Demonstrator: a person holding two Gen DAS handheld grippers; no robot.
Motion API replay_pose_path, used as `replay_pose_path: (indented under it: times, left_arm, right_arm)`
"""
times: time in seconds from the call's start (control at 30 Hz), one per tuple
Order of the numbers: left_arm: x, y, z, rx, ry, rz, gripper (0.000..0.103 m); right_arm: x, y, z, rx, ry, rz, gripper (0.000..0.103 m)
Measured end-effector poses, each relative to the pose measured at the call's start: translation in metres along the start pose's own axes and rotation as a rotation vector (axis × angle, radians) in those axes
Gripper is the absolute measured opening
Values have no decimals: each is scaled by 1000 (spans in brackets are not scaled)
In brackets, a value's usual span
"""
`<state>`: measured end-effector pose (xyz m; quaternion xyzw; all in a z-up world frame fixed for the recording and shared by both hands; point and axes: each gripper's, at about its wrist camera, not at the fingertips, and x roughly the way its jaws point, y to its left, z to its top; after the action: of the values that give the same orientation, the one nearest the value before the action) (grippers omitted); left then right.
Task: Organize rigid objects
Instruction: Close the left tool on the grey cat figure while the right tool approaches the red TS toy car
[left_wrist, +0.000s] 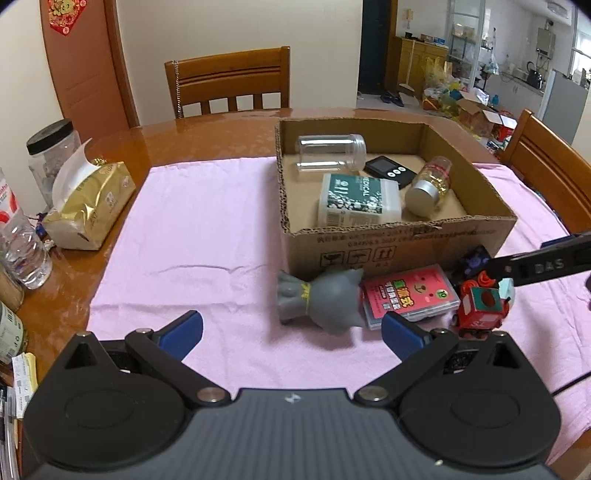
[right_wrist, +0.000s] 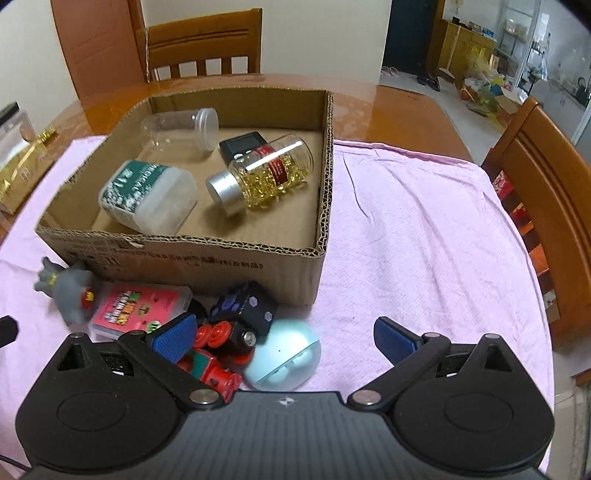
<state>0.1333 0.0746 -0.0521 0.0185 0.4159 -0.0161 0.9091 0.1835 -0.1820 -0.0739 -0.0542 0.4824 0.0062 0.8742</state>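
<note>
The right gripper (right_wrist: 284, 338) hangs with its jaws spread wide and nothing between them, low over the small heap of loose things just in front of the cardboard box (right_wrist: 192, 264); its left pad sits right above the red toy engine (right_wrist: 210, 369), while the pale blue round gadget (right_wrist: 282, 356) lies between the fingers, nearer the left one. Touching that gadget on its far side is the dark dice-patterned toy car (right_wrist: 245, 306), which lies close against the box's front wall. Further left lie the pink card case (left_wrist: 408, 295) and the grey rubber figure (left_wrist: 325, 301) on its side, both on the pink cloth (left_wrist: 207, 236). The left gripper (left_wrist: 291, 332) is likewise spread and empty, hovering short of the grey figure. Inside the box already are a clear jar (left_wrist: 330, 151), a white medical tub (left_wrist: 358, 199), a capsule bottle (right_wrist: 266, 170) and a black timer (left_wrist: 391, 170), all lying flat. The step in hand looks like picking one piece from the heap. To do it well, I would centre the right jaws on the blue gadget, since the things crowd each other and a skewed closing could nudge the engine or car. Its rounded shell may slip, so grip across the widest part, lift straight, then set it in the bare near-right corner of the box.
</note>
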Motion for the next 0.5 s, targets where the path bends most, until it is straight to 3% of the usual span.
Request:
replay_pose_path:
  times: [0.27,0.5]
  left_arm:
    - [0,3,-5,3,6,-15,102]
    - [1,8,-6,-1,5,-13,102]
  right_arm:
    - [11,7,-12,-29,53,-21,103]
    - [-5,11,-32,-49,72,8,103]
